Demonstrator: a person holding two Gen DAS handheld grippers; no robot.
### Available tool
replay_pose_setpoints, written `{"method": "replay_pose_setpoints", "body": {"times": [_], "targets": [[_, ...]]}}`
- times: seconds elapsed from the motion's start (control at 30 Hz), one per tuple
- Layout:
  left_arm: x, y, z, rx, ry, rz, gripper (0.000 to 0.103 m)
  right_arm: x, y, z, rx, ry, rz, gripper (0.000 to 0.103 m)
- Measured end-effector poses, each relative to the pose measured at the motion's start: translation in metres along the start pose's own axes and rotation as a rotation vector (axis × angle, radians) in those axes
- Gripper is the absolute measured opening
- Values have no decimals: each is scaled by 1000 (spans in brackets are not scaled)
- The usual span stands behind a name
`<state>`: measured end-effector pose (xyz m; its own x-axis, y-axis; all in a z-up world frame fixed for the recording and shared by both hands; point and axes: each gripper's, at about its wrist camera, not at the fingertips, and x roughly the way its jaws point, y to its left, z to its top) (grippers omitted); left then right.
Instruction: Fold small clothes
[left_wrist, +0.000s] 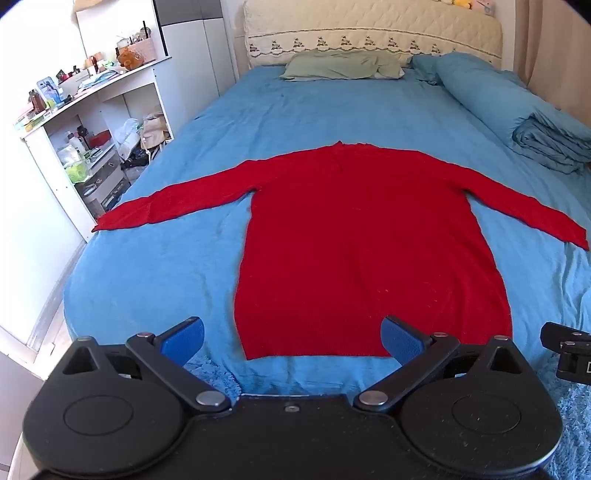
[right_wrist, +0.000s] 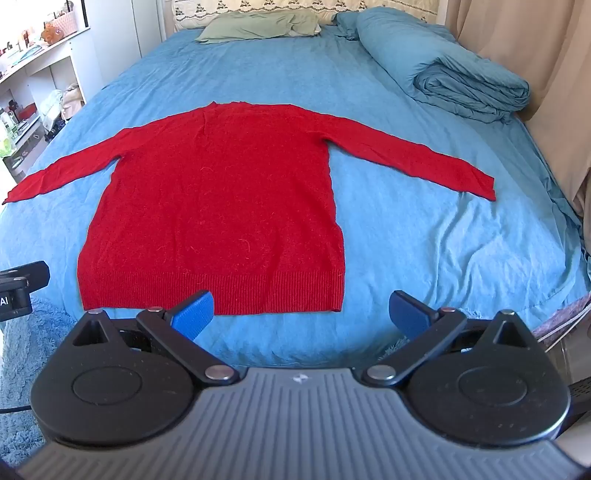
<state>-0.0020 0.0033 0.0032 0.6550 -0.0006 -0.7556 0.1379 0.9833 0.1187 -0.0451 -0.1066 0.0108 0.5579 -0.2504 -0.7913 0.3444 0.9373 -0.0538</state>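
A bedroom is shown, filled almost wholly by a wide bed covered in a blue fitted sheet (left_wrist: 177, 258), seen from its foot end in both wrist views. At the head of the bed a cream quilted headboard with an embroidered border (left_wrist: 369, 33) is seen, and beige curtains (right_wrist: 517, 40) are hung along the bed's right side. To the left of the bed a white open shelving unit crowded with bottles, bags and small items (left_wrist: 92, 122) is placed against the wall. A rolled and folded blue duvet (right_wrist: 450, 70) is laid along the right side of the bed near the head, and a flat pale green pillow (left_wrist: 340, 64) is set beside it at the centre of the head end.

A red long-sleeved knitted sweater (right_wrist: 218, 199) is spread flat on the sheet in the middle of the bed, with both sleeves stretched outward to the sides and its ribbed hem turned toward the foot end, near the cameras. A fluffy blue rug (right_wrist: 22, 332) is glimpsed below the foot of the bed.

The left gripper (left_wrist: 293, 338) is held above the foot edge, just short of the hem's left part; its blue-padded fingers (left_wrist: 184, 338) are spread wide and nothing is gripped. The right gripper (right_wrist: 301, 312) is held near the hem's right corner, likewise spread wide, and nothing is held between its fingers.
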Motion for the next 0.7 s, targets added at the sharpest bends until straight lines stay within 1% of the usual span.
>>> {"method": "replay_pose_setpoints", "body": {"times": [0.7], "targets": [[1, 4, 1, -26, -1, -1, 103, 1, 0, -3, 3, 4, 1, 103]]}}
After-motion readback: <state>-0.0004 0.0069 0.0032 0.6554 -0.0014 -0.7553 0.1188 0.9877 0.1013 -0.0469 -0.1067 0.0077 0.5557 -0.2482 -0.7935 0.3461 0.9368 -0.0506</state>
